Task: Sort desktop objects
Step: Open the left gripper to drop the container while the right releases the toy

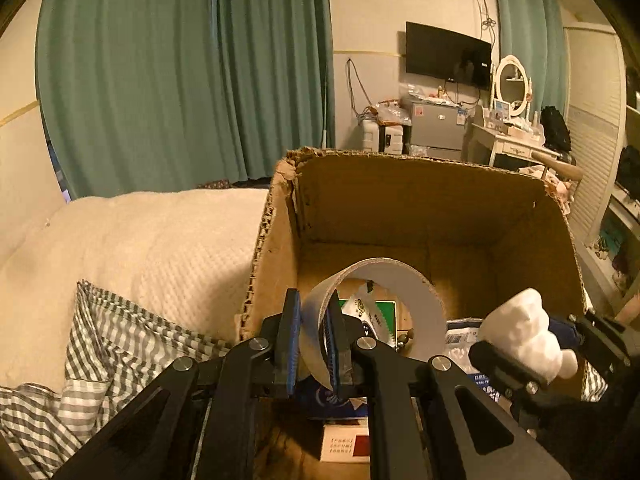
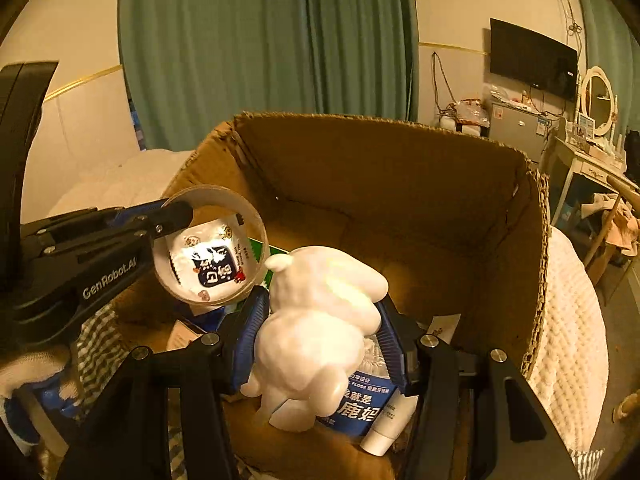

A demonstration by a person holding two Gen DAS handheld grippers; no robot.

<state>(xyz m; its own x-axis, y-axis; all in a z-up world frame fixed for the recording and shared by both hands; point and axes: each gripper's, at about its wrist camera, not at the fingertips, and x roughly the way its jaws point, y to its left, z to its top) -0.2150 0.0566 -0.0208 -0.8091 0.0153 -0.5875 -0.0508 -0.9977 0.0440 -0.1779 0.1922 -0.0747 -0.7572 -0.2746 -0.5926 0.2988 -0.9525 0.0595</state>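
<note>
My left gripper (image 1: 314, 320) is shut on the wall of a clear tape roll (image 1: 404, 312), held over the open cardboard box (image 1: 400, 200). In the right wrist view the same tape roll (image 2: 256, 216) hangs at the left, clamped by the left gripper (image 2: 176, 214). My right gripper (image 2: 320, 316) is shut on a white bear figurine (image 2: 316, 320), also above the box (image 2: 360, 168); the figurine (image 1: 524, 332) shows at the right of the left wrist view. Inside the box lie a blue packet (image 2: 364, 404), a white tube (image 2: 386, 428) and a small white snack packet (image 2: 212, 264).
The box sits on a bed with a cream quilt (image 1: 140, 248) and a grey checked cloth (image 1: 100, 352). Green curtains (image 1: 180, 80) hang behind. A dressing table with an oval mirror (image 1: 512, 84), a wall television (image 1: 448, 54) and a small fridge (image 1: 436, 128) stand at the far right.
</note>
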